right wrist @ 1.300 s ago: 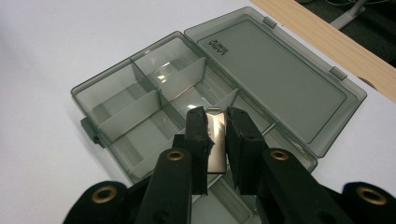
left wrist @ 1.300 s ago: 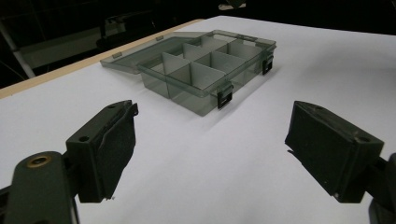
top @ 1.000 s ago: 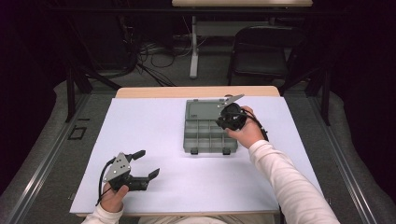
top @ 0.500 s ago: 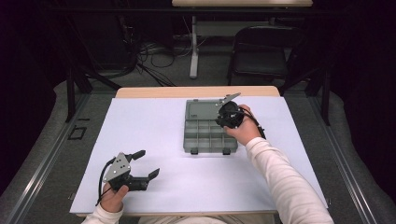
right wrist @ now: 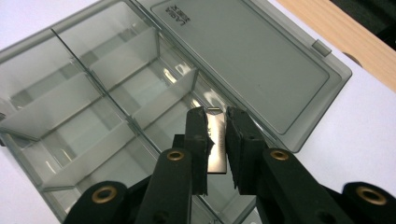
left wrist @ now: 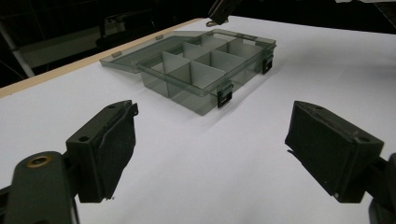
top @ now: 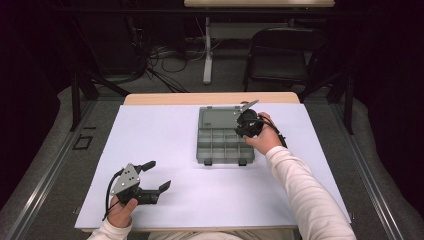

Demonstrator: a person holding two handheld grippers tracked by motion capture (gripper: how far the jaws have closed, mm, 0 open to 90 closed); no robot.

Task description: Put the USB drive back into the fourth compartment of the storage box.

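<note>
A smoky transparent compartment box (top: 222, 144) lies open on the white table, its lid (top: 219, 117) folded flat at the far side. My right gripper (top: 246, 123) hovers over the box's far right corner, shut on a small flat silver metal piece (right wrist: 216, 140) held above a compartment (right wrist: 177, 116) next to the lid (right wrist: 243, 51). My left gripper (top: 152, 176) rests open near the table's front left, with nothing between its pads (left wrist: 116, 144). The box (left wrist: 201, 70) shows ahead of it in the left gripper view.
The table (top: 165, 140) is covered in white, with a wooden strip (top: 210, 98) at its far edge. A black chair (top: 280, 55) and cables on the floor lie beyond the table. The box's two front latches (top: 208, 162) hang open.
The right gripper has shifted slightly toward the box's far right corner. The left gripper has not moved.
</note>
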